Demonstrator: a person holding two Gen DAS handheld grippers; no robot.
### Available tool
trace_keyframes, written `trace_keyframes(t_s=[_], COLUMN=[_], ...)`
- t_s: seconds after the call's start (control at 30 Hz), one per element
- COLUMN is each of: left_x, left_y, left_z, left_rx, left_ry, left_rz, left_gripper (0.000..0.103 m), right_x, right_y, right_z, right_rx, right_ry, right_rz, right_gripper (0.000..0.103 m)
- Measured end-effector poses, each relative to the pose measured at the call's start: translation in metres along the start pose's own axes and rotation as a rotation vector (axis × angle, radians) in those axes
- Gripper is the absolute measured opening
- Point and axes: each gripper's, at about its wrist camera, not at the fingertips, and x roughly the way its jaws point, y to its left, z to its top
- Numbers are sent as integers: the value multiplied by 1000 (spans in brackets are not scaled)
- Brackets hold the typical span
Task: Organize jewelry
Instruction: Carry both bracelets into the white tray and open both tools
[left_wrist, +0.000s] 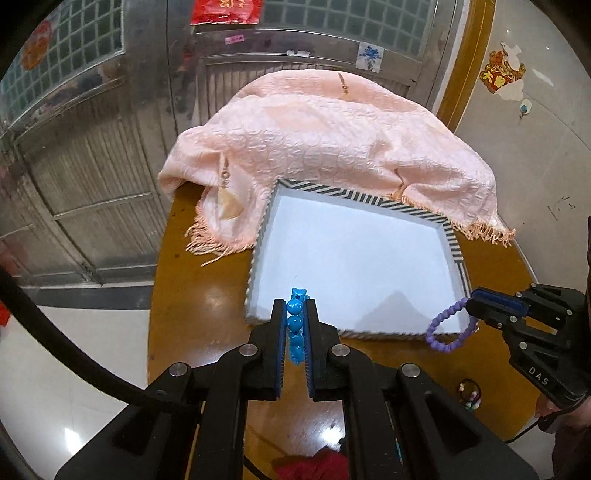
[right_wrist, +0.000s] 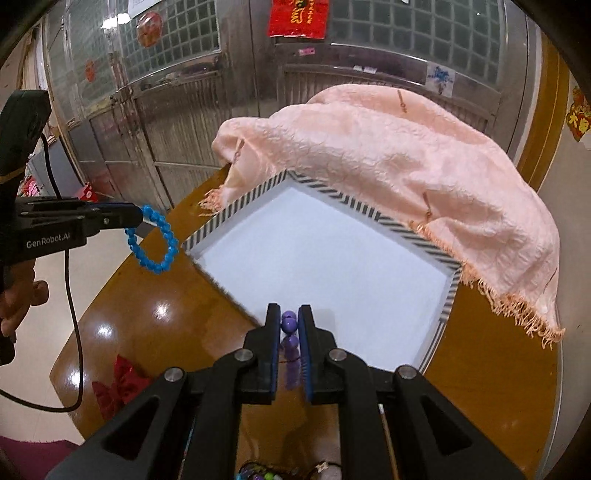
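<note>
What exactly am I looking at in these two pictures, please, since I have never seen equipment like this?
A person holds two handheld grippers, each with a fisheye camera looking along its jaws. The left gripper is shut on a blue bead bracelet; the right gripper is shut on a purple bead bracelet. Each camera also catches the other gripper from the side. Below, on a brown table, sits an empty white tray with a striped rim, partly under a pink fringed cloth.

glossy brown table (left_wrist: 192, 332), metal door (left_wrist: 110, 155) with glass-block panes, pale shiny floor (left_wrist: 74, 350)
</note>
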Motion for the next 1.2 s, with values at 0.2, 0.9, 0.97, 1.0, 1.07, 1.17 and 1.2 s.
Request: trace_keyframes(t_s=[0.2, 0.9, 0.97, 1.0, 1.07, 1.17, 1.2], left_x=[28, 129, 131, 131, 130, 129, 127], left_y=[-3, 31, 34, 35, 37, 41, 41], left_z=[20, 9, 2, 0, -6, -14, -16], left_rx=[1, -117, -122, -124, -134, -155, -152], left_ry=[35, 256, 274, 275, 287, 296, 294], left_rz=[-33, 58, 61, 58, 44, 37, 43], left_gripper=[0, 0, 0, 0, 0, 0, 0], right_x=[12, 149, 165, 170, 177, 181, 182], right_y=[-13, -23, -32, -34, -34, -23, -20], right_z=[15, 46, 44, 43, 41, 41, 41], right_rx=[19, 42, 60, 69, 81, 62, 52], right_ry=[9, 231, 259, 269, 277, 276, 273], right_rz=[-1, 143, 136, 142, 160, 183, 182], right_gripper=[10, 10, 10, 10, 10, 10, 10])
